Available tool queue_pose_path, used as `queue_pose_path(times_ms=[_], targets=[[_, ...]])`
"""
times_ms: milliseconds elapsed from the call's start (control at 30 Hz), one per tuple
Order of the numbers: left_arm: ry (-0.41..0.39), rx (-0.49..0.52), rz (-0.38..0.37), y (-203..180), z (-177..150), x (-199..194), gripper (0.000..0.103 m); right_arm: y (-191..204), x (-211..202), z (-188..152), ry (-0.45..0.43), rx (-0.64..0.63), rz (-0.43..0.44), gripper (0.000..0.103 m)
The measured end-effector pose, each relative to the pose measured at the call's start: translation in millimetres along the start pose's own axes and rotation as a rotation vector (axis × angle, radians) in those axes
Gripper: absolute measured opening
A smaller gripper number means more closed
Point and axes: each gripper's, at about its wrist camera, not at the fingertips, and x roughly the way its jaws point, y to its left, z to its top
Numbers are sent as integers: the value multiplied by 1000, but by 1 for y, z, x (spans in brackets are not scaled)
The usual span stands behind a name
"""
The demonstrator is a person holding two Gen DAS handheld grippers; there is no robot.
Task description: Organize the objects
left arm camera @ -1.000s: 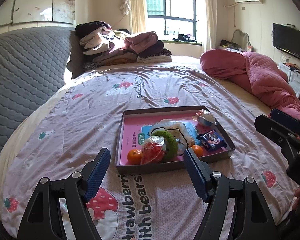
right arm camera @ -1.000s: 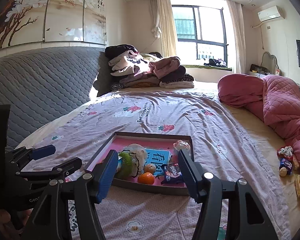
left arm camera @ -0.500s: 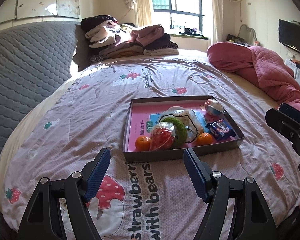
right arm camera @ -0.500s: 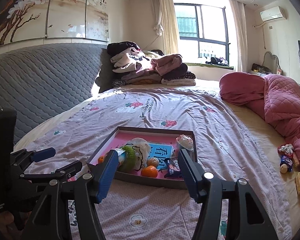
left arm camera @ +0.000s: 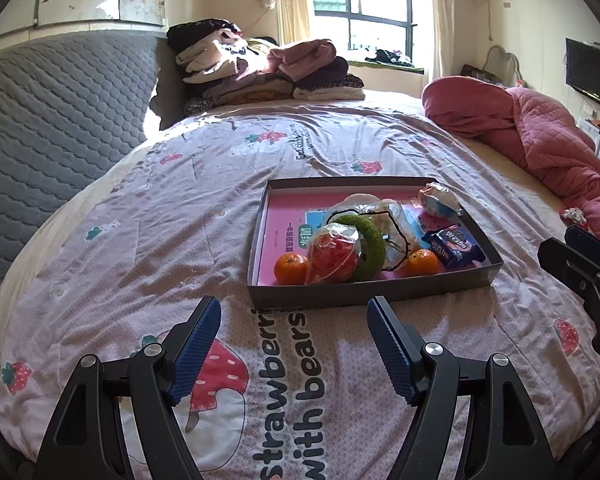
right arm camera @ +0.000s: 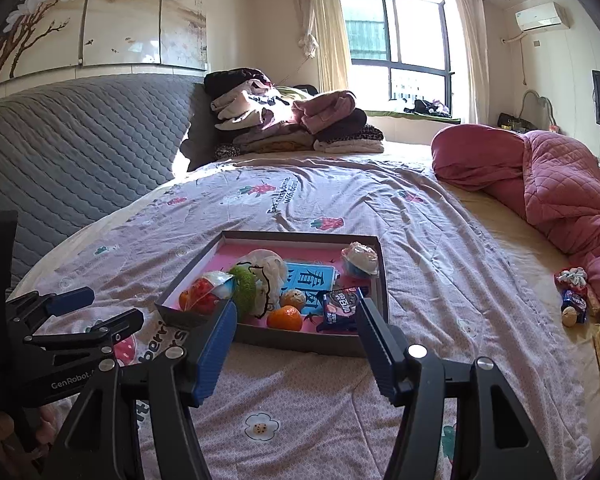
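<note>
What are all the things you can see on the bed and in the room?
tray: one, grey with pink floor, mid-bed
oranges: two, orange, tray's near side
snack bag: one, clear with red, between the oranges
ring toy: one, green, tray's middle
biscuit pack: one, blue, tray's right side
loose snacks: several, mixed, on the bed by the quilt
quilt: one, pink, right of bed
folded clothes: one pile, mixed, bed's far end
television: one, black, right wall
left gripper: black with blue pads, open
right gripper: same, open

Snacks (left arm camera: 453,245) in tray (left arm camera: 364,291) on bed (left arm camera: 180,216)
</note>
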Motion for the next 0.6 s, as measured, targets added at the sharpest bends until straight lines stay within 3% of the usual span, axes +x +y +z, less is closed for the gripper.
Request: queue_pose_path(times_ms=[600], targets=[[53, 18, 14, -2, -23, 42, 77, -5, 43, -34, 97, 20, 0, 61]])
